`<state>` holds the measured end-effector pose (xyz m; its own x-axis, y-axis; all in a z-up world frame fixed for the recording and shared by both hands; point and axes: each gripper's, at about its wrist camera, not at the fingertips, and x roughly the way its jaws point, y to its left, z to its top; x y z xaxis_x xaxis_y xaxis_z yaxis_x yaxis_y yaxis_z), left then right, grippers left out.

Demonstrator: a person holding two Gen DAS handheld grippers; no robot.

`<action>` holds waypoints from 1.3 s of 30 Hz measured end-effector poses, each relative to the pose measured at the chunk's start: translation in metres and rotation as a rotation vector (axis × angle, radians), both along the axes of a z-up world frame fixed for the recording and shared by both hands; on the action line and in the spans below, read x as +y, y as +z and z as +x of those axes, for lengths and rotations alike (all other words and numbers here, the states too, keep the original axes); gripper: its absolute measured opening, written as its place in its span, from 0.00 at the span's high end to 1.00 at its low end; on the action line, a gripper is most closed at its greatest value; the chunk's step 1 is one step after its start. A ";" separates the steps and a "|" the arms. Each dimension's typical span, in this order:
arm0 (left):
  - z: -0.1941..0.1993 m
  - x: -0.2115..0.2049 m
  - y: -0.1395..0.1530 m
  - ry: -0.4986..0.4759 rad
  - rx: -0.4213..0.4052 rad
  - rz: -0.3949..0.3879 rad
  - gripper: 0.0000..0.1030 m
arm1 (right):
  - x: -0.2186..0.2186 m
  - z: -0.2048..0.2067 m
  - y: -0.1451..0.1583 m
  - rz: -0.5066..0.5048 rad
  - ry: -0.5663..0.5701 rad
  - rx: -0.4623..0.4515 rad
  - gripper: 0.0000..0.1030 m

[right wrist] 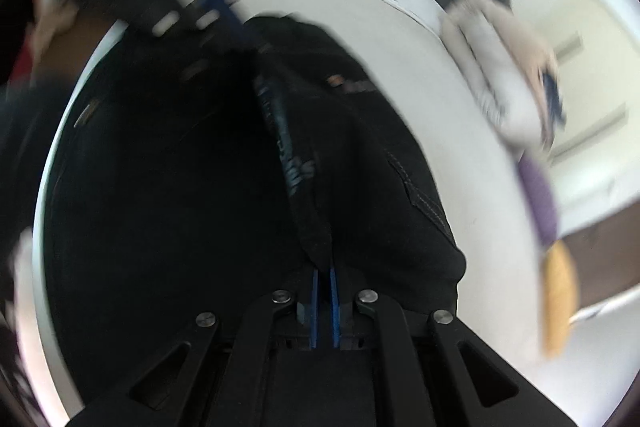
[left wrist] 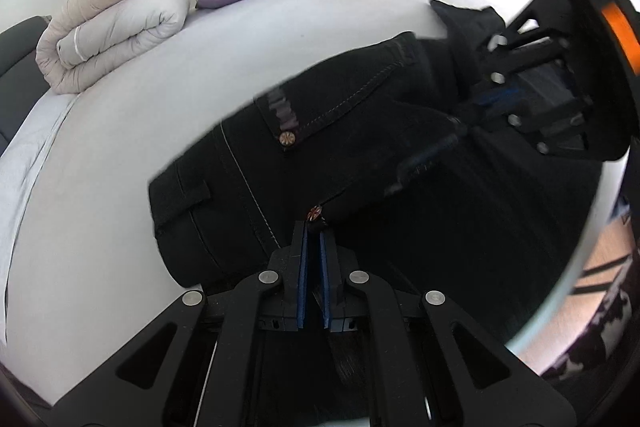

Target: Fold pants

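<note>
Black pants (left wrist: pixel 320 131) bunched on bed (left wrist: pixel 120 147), waistband toward 12 o'clock. Left gripper (left wrist: pixel 313 227) clenched on cloth near rivet; right gripper (right wrist: pixel 323 267) clenched on waistband fold at 12 o'clock. Advice: keep both pinches level, cloth taut between, lay flat without twist.

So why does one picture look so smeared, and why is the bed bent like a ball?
Right wrist view: motion blur smears the rolled duvet and cushions. Left wrist view: mostly sharp, only the right hand-held gripper blurs. Both views: the fisheye lens curves the bed, and the black pants stay dark against bright sheets.
</note>
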<state>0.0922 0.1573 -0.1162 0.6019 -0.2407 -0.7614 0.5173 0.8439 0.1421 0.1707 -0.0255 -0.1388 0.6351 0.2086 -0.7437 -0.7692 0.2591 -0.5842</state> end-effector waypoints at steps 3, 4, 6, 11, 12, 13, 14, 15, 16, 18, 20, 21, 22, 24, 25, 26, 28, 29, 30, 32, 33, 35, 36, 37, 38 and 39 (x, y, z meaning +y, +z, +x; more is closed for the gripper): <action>-0.030 -0.001 -0.005 -0.017 0.018 -0.007 0.96 | 0.000 -0.036 -0.013 -0.045 0.036 -0.029 0.94; -0.039 -0.004 -0.007 -0.028 0.017 0.005 0.96 | 0.000 -0.049 -0.020 -0.072 0.046 -0.053 0.94; -0.058 -0.009 -0.013 -0.046 0.013 0.043 0.96 | 0.001 -0.062 -0.027 -0.091 0.046 -0.072 0.94; -0.077 -0.006 -0.015 -0.052 0.017 0.035 0.96 | 0.002 -0.085 -0.029 -0.111 0.058 -0.111 0.94; -0.081 -0.006 -0.017 -0.052 0.021 0.036 0.96 | 0.003 -0.089 -0.030 -0.115 0.062 -0.115 0.94; -0.083 -0.006 -0.017 -0.054 0.022 0.038 0.96 | 0.004 -0.093 -0.031 -0.125 0.070 -0.122 0.94; -0.084 -0.006 -0.017 -0.057 0.021 0.045 0.96 | 0.007 -0.096 -0.033 -0.137 0.078 -0.132 0.94; -0.087 -0.006 -0.018 -0.061 0.021 0.053 0.96 | 0.007 -0.100 -0.035 -0.148 0.085 -0.142 0.94; -0.091 -0.006 -0.019 -0.064 0.020 0.057 0.96 | 0.009 -0.102 -0.036 -0.160 0.096 -0.152 0.94; -0.091 -0.005 -0.017 -0.065 0.023 0.053 0.96 | 0.008 -0.115 -0.038 -0.165 0.102 -0.159 0.94; -0.090 -0.006 -0.014 -0.068 0.024 0.050 0.96 | 0.001 -0.123 -0.036 -0.161 0.100 -0.159 0.94; -0.090 -0.006 -0.014 -0.070 0.025 0.050 0.96 | 0.001 -0.127 -0.035 -0.161 0.099 -0.160 0.94; -0.091 -0.006 -0.015 -0.071 0.025 0.053 0.96 | 0.001 -0.127 -0.033 -0.159 0.099 -0.159 0.94; -0.084 -0.004 -0.014 -0.069 0.031 0.056 0.96 | 0.004 -0.128 -0.033 -0.162 0.100 -0.156 0.94; -0.083 -0.003 -0.014 -0.065 0.033 0.055 0.96 | 0.005 -0.128 -0.033 -0.168 0.104 -0.158 0.94; -0.083 -0.001 -0.017 -0.056 0.038 0.046 0.96 | 0.007 -0.131 -0.034 -0.172 0.106 -0.161 0.94; -0.083 0.003 -0.020 -0.047 0.047 0.027 0.96 | 0.008 -0.130 -0.038 -0.183 0.106 -0.159 0.94; -0.082 0.004 -0.021 -0.039 0.051 0.016 0.96 | 0.009 -0.131 -0.041 -0.187 0.103 -0.156 0.94; -0.081 0.006 -0.021 -0.026 0.058 0.001 0.95 | 0.010 -0.127 -0.044 -0.184 0.096 -0.148 0.94; -0.082 0.007 -0.021 -0.013 0.079 0.005 0.95 | 0.010 -0.126 -0.048 -0.180 0.088 -0.145 0.92; -0.084 0.008 -0.018 -0.015 0.101 0.018 0.95 | 0.010 -0.126 -0.048 -0.179 0.087 -0.148 0.92; -0.089 0.013 -0.012 -0.024 0.126 0.027 0.95 | 0.009 -0.128 -0.049 -0.174 0.081 -0.154 0.92; -0.091 0.015 -0.009 -0.022 0.130 0.024 0.95 | 0.010 -0.130 -0.050 -0.172 0.078 -0.156 0.92; -0.093 0.018 -0.004 -0.017 0.129 0.016 0.95 | 0.011 -0.130 -0.050 -0.172 0.075 -0.159 0.92; -0.093 0.020 0.002 -0.006 0.122 0.003 0.95 | 0.011 -0.131 -0.051 -0.172 0.073 -0.162 0.92; -0.090 0.020 0.011 0.009 0.107 -0.018 0.95 | 0.011 -0.131 -0.052 -0.174 0.070 -0.167 0.92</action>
